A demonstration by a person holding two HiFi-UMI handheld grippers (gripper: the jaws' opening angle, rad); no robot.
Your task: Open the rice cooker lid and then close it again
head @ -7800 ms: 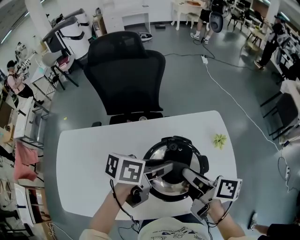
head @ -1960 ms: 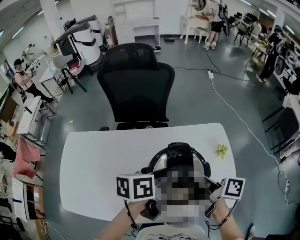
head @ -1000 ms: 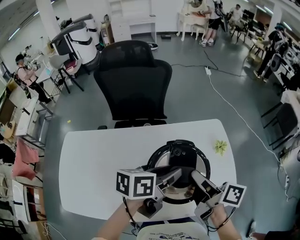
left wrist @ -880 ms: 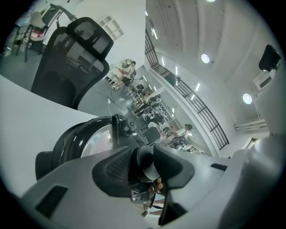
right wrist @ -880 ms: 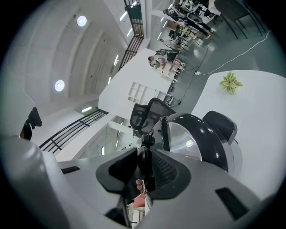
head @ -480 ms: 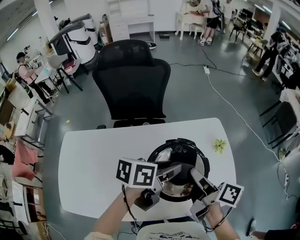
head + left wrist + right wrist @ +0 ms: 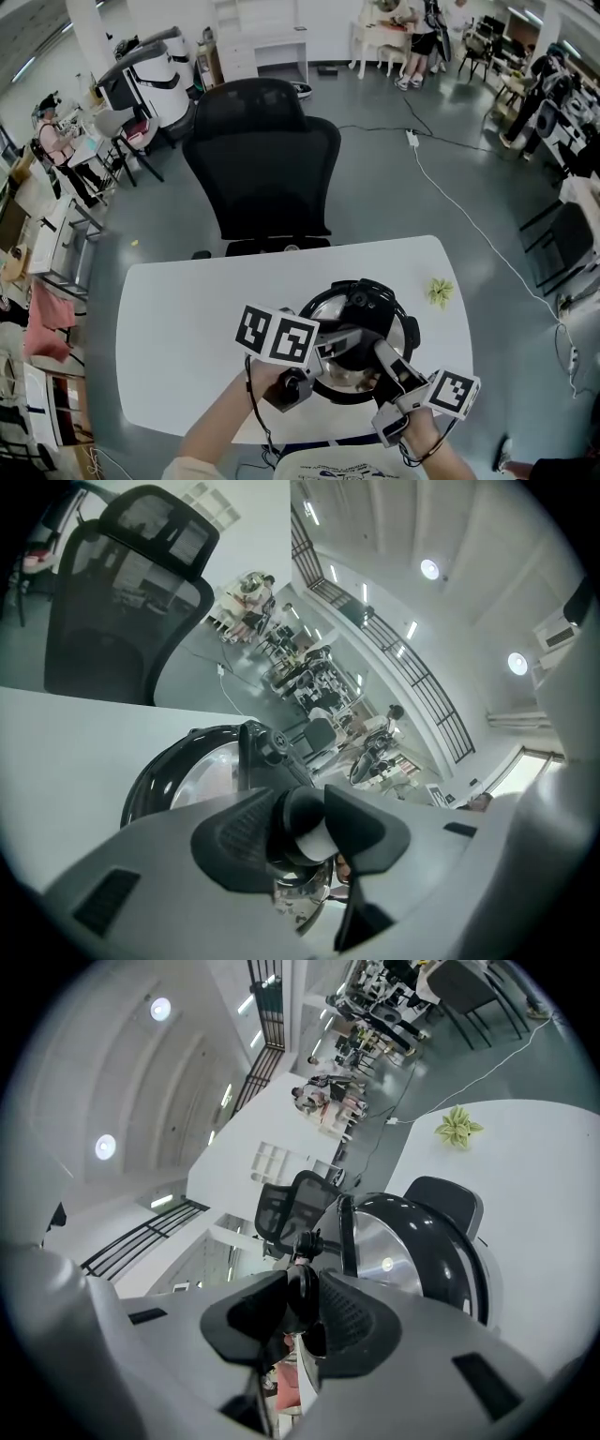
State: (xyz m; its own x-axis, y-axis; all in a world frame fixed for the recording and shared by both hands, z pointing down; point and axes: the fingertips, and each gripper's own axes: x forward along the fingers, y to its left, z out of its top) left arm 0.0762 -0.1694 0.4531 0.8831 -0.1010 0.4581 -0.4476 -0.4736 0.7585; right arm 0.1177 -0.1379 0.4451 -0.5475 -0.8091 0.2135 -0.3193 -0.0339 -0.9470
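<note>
A round black cooker (image 7: 405, 330) with a shiny silver lid (image 7: 330, 309) stands on the white table (image 7: 178, 328) right in front of me. A black knob (image 7: 361, 300) sits on the lid's far side. Both grippers meet at the lid handle (image 7: 364, 345) on its near side. My left gripper (image 7: 349, 341) comes in from the left. Its jaws have just been opening, and its pads still hold the handle's black and white end (image 7: 302, 829). My right gripper (image 7: 379, 351) reaches in from the right and is shut on the handle's thin black edge (image 7: 302, 1302). How far the lid is lifted I cannot tell.
A black office chair (image 7: 262, 159) stands against the table's far edge. A small green object (image 7: 438, 291) lies on the table right of the cooker. A white cable (image 7: 469, 202) runs over the grey floor beyond, and people stand far off.
The left gripper has tilted a little and its marker cube has rolled. Both grippers stay at the lid handle, and the cooker stands where it was.
</note>
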